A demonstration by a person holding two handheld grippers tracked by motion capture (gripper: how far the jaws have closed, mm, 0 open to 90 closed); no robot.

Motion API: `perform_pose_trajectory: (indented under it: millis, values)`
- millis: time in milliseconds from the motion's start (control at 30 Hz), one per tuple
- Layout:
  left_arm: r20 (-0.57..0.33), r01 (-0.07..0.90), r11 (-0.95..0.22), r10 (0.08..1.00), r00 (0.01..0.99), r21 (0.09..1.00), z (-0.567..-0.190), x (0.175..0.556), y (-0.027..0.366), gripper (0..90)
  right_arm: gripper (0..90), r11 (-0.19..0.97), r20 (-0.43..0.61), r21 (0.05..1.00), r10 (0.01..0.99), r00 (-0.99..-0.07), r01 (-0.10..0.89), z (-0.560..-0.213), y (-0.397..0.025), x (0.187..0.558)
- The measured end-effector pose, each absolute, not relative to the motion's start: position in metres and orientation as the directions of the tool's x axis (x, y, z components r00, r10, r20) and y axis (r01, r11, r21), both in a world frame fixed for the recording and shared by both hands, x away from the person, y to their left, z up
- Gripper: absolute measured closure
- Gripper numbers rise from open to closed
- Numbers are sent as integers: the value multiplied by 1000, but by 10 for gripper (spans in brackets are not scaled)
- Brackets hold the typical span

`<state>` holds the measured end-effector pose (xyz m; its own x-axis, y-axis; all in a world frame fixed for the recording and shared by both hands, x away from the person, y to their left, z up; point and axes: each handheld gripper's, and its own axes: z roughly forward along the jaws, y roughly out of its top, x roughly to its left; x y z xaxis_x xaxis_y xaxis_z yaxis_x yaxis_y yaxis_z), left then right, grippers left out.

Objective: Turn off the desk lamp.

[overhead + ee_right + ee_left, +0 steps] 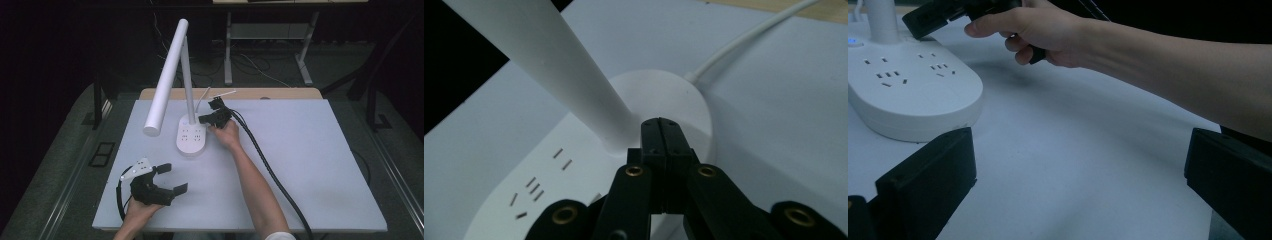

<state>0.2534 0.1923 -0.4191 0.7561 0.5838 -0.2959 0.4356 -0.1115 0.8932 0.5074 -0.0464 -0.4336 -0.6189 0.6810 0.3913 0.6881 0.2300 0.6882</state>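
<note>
- The white table is lying open across its right half and along the near edge, with a wooden strip showing beyond its far edge; dark floor is surrounding it on all sides.
- The desk lamp is standing at the far left-centre of the table, its long white head slanting down towards the left and overhanging bare tabletop, its upright post rising from the base.
- The lamp base is sitting flat on the table as an oval power strip, carrying rows of socket slots on top; nothing is plugged into the slots that are showing. A small blue light is glowing on it near the post.
- A white cord is running out from the far end of the base towards the wooden strip.
- The right gripper is reaching in from the right with its jaws pressed together and nothing between them; in the right gripper view the closed tips are hovering over the round far end of the base, just beside the foot of the post, and contact with the surface cannot be told.
- Its thick black cable is trailing back across the right half of the table towards the near edge.
- The left gripper is resting near the front left corner, well apart from the lamp base, its jaws spread wide on nothing, facing bare table.
</note>
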Motion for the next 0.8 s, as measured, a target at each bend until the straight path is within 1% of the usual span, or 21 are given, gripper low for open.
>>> perform_pose_trajectory:
  millis: [100, 200, 467, 800]
  values:
    - [-293, 434, -114, 584, 757, 894, -419, 254, 192, 0, 900, 214, 401, 696, 676, -618, 686, -436, -48, 507]
    - [-296, 437, -111, 587, 754, 893, -419, 254, 193, 0, 900, 233, 381, 698, 681, -626, 677, -434, -46, 506]
    - [-295, 436, -111, 586, 755, 893, -419, 253, 193, 0, 900, 225, 392, 697, 676, -624, 681, -433, -46, 506]
    - [-292, 435, -116, 587, 755, 893, -419, 254, 192, 0, 900, 247, 370, 702, 675, -638, 668, -435, -47, 506]
